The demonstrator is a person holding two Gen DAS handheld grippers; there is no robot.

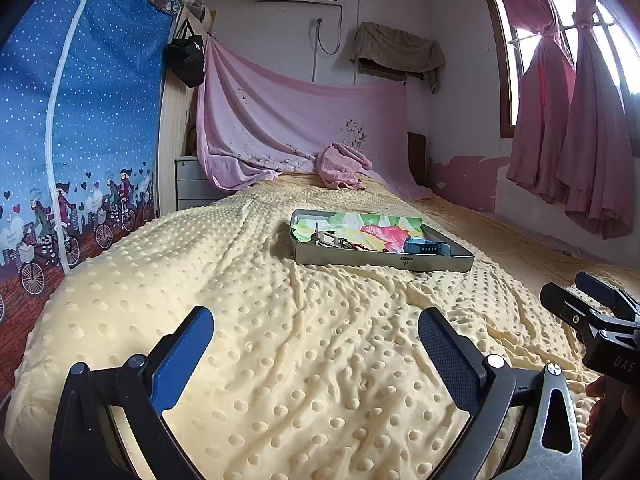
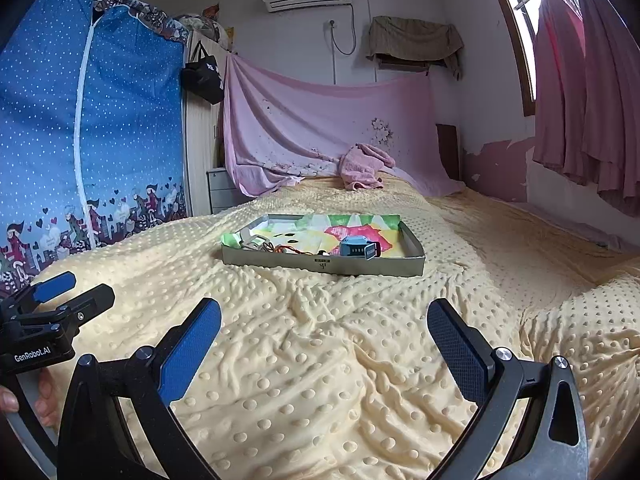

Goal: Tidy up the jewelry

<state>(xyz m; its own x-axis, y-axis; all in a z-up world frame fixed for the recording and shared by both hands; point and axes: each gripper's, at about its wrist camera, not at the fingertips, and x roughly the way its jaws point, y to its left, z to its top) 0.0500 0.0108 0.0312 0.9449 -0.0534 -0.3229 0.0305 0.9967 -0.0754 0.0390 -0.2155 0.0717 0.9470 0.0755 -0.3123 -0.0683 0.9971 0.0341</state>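
While both your claws hang spread and empty over the yellow dotted blanket (image 2: 320, 360), the tray (image 2: 320, 266) sits well ahead of your left gripper (image 1: 316, 344) and right gripper (image 2: 324, 340). Your right view shows the blue watch (image 2: 358, 249) and tangled jewelry (image 2: 276, 249) more plainly; the tray wall partly hides them from the left. Pink curtains (image 1: 560, 120) hang at the window.
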